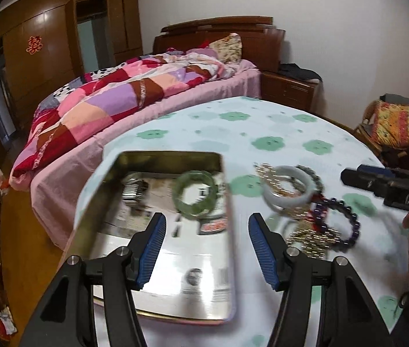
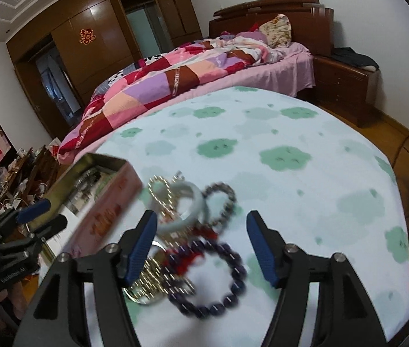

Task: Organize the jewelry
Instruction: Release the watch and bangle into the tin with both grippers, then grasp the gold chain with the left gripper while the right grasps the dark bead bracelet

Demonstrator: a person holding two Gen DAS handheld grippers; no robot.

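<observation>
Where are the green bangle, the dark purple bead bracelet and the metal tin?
green bangle (image 1: 182,201): left wrist view, left band.
dark purple bead bracelet (image 2: 240,271): right wrist view, right-hand beads.
metal tin (image 1: 223,185): left wrist view, right wall.

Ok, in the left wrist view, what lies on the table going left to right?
Tin → green bangle inside it → white bangle → purple bead bracelet → right gripper.

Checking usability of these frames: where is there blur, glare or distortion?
Left wrist view: motion blur smears the green bangle and jewelry pile; glare whitens the tin floor. Right wrist view: the beaded bracelet is smeared. Both views: fisheye bends the bed, dark corners.
</observation>
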